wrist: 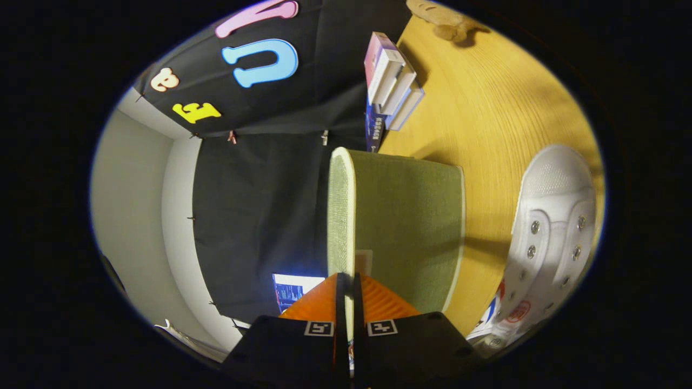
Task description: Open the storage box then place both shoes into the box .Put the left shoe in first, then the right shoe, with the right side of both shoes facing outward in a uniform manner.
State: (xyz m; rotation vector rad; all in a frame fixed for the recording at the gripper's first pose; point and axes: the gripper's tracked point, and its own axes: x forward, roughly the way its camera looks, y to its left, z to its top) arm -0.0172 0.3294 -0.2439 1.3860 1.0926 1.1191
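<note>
The gripper (350, 286) has its fingers nearly together, pinched on the thin cream-edged rim of the green fabric storage box lid (403, 227), which stands raised edge-on ahead. Beside it, a white canvas lace-up shoe (546, 237) lies on the yellow wooden table (486, 108), bare boards between. Beyond, stacked small cardboard boxes (390, 81).

The fisheye camera rides on the gripper (348, 286), rolled sideways, looking along its nearly closed jaws. It's hard up against the green lid (400, 227). The desk (486, 108) stands upright alongside, shoe (551, 216) near.
</note>
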